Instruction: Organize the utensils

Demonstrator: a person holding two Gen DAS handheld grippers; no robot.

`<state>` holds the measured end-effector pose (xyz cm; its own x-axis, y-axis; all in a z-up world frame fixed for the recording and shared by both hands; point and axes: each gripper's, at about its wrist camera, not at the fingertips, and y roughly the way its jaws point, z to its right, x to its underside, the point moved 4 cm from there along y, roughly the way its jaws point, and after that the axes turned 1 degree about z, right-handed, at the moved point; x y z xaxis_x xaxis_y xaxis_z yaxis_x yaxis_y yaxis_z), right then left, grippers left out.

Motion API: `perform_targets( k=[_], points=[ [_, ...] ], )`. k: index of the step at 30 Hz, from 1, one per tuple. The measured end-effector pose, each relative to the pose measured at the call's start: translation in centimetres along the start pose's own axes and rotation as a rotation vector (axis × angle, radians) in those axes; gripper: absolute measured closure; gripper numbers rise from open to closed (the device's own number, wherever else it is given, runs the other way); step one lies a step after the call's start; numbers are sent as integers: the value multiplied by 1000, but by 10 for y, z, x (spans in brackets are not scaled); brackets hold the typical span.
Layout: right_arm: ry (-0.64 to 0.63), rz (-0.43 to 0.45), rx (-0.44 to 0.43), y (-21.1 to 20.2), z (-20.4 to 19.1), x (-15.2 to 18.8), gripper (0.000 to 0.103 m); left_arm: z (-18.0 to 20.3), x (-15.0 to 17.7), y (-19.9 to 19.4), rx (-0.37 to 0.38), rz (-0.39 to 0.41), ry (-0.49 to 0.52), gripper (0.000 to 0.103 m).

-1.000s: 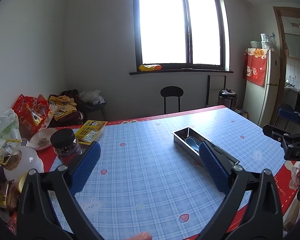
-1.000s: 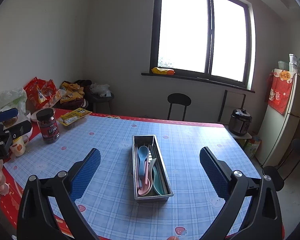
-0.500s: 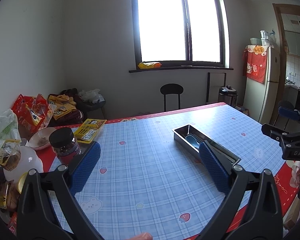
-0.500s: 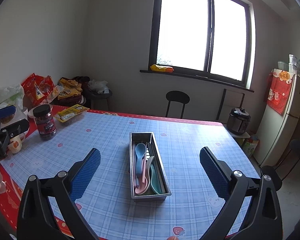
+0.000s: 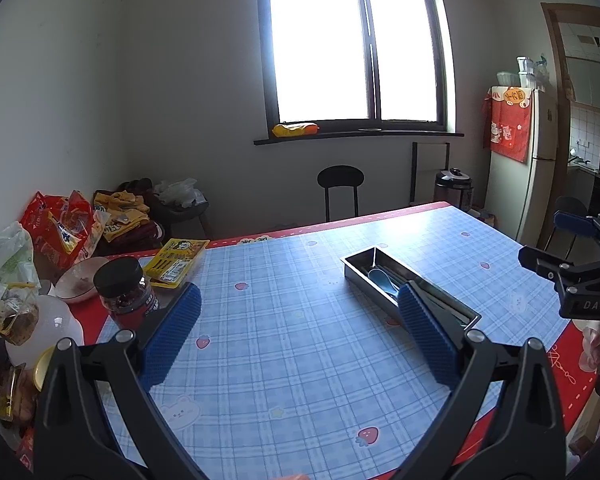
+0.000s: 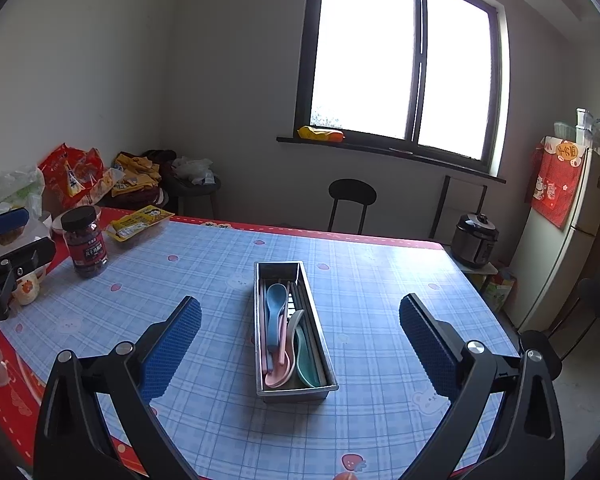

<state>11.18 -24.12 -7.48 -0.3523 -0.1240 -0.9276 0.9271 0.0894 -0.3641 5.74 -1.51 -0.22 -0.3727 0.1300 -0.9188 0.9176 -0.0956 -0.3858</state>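
A steel utensil tray [image 6: 259,368] stands on the blue checked tablecloth [image 6: 380,312]. In it lie a blue spoon [image 6: 275,304], a pink spoon [image 6: 281,364], a green spoon [image 6: 304,364] and dark chopsticks [image 6: 300,308]. My right gripper [image 6: 300,332] is open and empty, held above the table with the tray between its pads. My left gripper [image 5: 298,320] is open and empty, left of the tray [image 5: 352,266], where the blue spoon [image 5: 384,282] shows. Its right pad [image 5: 424,336] hides part of the tray.
A dark jar [image 6: 85,242], a yellow packet [image 6: 140,222], a bowl [image 5: 80,280] and snack bags [image 5: 56,228] crowd the table's left end. A black stool [image 6: 351,200], a rice cooker [image 6: 474,238] and a fridge [image 6: 560,240] stand beyond the table.
Both grippers have drifted slightly back and up, so the tray sits a little farther off in the right wrist view. Both stay open and empty.
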Motion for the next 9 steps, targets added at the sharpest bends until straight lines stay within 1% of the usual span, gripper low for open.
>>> perform_targets(
  k=[9],
  points=[
    [-2, -5, 3, 2, 0, 3, 6, -2, 0, 1, 0, -9, -7, 6]
  ],
)
